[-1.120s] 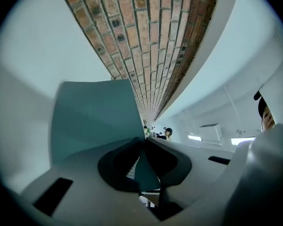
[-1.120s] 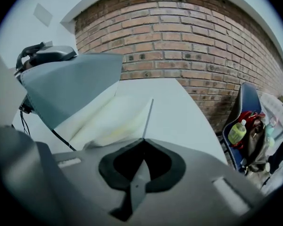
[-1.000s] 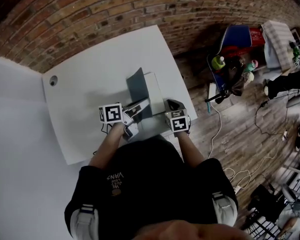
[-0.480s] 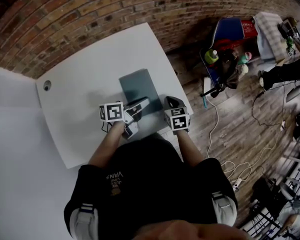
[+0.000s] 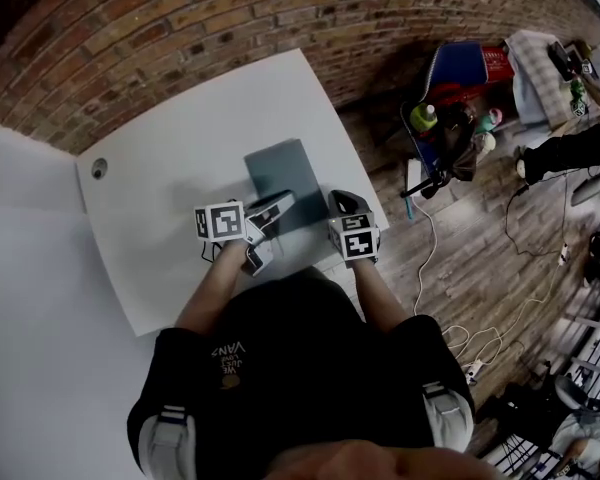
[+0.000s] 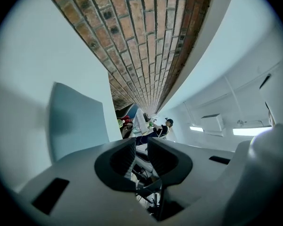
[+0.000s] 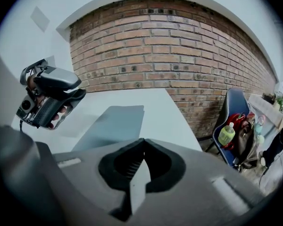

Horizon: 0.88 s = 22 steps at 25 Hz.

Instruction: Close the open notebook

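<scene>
The notebook point(image 5: 283, 173) lies closed and flat on the white table point(image 5: 170, 148), its grey cover up, near the table edge at 3 o'clock. The left gripper point(image 5: 280, 206) is at the notebook's 6 o'clock edge, its jaws a little apart with nothing between them. The right gripper point(image 5: 338, 204) is at the notebook's 4 o'clock, its jaws together and empty.
</scene>
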Available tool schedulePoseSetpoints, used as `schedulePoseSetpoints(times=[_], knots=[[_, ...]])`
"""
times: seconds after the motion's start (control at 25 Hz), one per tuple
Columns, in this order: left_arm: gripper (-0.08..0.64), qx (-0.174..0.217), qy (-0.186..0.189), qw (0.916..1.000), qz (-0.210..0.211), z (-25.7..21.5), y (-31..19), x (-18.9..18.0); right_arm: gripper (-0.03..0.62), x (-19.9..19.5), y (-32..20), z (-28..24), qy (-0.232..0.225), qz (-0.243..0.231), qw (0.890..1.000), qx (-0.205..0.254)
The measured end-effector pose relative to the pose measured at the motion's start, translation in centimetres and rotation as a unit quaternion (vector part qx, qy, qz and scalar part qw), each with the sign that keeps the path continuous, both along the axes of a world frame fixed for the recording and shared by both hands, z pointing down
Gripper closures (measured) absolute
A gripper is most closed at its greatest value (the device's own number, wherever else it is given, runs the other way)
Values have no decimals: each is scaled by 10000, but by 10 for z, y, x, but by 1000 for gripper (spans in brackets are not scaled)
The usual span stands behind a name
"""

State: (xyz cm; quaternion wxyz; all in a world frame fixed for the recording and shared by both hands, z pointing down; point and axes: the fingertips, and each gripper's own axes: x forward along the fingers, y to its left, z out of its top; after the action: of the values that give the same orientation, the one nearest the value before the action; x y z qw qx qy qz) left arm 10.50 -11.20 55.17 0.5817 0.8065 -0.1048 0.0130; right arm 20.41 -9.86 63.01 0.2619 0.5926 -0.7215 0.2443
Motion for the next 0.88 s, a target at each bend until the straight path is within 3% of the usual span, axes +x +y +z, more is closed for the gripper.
schedulePoseSetpoints(times=[0.4,0.64,0.88], knots=[[497,358,-68,9974,-614,-27,-14,-45,594,-26,-4,-41,-41,28,9992,402],[522,1013,-402,9888,-1017,-40,-19,-82,595,-50,-3,-69,-65,45,9973,734],[543,1695,-1004,9759,-938,-35,-6,-117,595,-79,9,-86,-125,57,9951,976]])
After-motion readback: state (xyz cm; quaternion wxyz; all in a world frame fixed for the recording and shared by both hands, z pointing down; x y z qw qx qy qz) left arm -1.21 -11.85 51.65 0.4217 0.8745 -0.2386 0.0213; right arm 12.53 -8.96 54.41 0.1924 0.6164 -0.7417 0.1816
